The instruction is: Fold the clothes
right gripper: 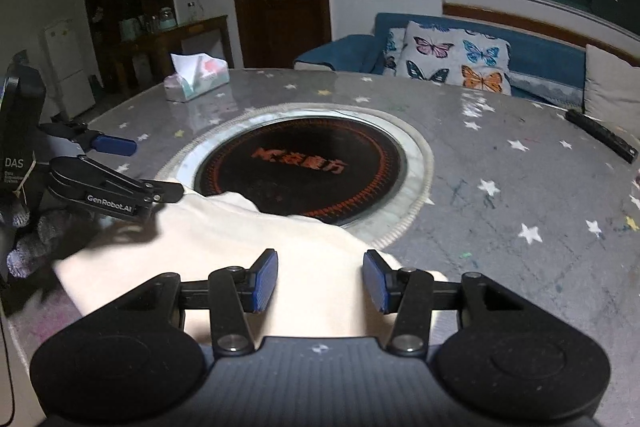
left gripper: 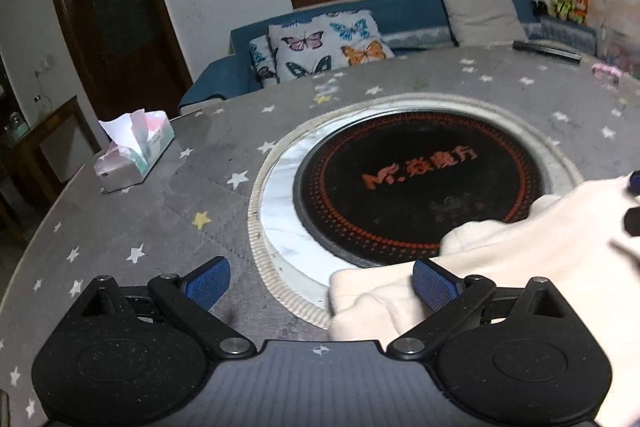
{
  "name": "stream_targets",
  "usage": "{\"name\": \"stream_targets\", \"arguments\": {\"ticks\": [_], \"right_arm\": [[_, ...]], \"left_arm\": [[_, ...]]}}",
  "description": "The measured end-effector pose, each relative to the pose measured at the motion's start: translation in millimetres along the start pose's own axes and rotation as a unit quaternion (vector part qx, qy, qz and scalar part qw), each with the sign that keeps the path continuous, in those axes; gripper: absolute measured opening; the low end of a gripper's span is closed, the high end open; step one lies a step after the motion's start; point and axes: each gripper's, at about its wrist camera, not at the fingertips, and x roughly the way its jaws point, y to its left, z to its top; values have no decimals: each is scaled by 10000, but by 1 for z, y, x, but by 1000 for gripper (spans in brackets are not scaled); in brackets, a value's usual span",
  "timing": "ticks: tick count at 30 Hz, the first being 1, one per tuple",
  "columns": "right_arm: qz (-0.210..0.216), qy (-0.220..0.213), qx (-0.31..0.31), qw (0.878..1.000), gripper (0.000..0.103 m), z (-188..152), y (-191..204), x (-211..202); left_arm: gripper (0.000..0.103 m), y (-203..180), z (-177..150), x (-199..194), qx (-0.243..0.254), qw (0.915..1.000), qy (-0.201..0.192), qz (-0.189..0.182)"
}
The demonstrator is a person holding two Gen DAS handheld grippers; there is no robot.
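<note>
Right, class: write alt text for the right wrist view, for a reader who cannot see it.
The open right gripper hovers over a cream garment lying on a round grey star-patterned table, partly covering its black central hotplate. The left gripper, also open, is at the garment's left edge. A tissue box sits at the far side.

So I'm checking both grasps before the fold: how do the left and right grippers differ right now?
The left gripper is spread wide, only its right pad touching the cream garment's edge; the right gripper is open less wide, with cloth directly between its pads. The left sits mostly over the grey star tablecloth, the right over the garment. Both are open, gripping nothing.
</note>
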Motion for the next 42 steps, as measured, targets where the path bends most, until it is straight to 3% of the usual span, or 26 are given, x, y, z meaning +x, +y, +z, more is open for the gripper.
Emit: {"name": "stream_targets", "arguments": {"ticks": [9, 13, 20, 23, 26, 30, 34, 38, 40, 42], "right_arm": [[50, 219, -89, 9997, 48, -1, 10, 17], [46, 186, -237, 9995, 48, 2, 18, 9], [474, 23, -835, 9954, 48, 9, 56, -7], [763, 30, -1188, 9900, 48, 8, 80, -9], [1018, 117, -1555, 9825, 48, 5, 105, -6], [1270, 193, -2263, 9656, 48, -3, 146, 0], [1367, 242, -2775, 9506, 47, -10, 178, 5], [1274, 342, -3121, 9408, 43, -20, 202, 16], [1041, 346, -3246, 9395, 35, -25, 209, 20], [914, 299, -3255, 9406, 21, -25, 210, 19]], "left_arm": [[102, -7, -3, 15, 123, 9998, 107, -85], [101, 1, -3, 8, -36, 10000, 51, -71], [101, 35, -2, -13, -586, 9983, -8, 65], [99, 53, -5, -22, -948, 9955, 9, 85], [92, 66, -10, -31, -1260, 9920, 63, 19], [83, 74, -19, -40, -1575, 9872, 156, -199], [83, 78, -28, -46, -1832, 9814, 255, -517], [83, 80, -36, -47, -2088, 9740, 405, -779], [83, 81, -40, -46, -2227, 9692, 509, -924], [83, 80, -44, -45, -2359, 9639, 604, -1080]]}}
